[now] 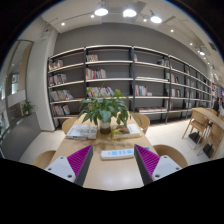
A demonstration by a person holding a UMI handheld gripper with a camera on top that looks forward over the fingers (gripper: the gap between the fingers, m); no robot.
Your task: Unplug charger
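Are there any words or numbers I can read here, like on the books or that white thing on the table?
None can be read.
Books on the shelves: spines too small to read.
White power strip on the table, ahead of the open claw: no readable marking.
Open books or papers beside the potted plant: print too blurred to read.
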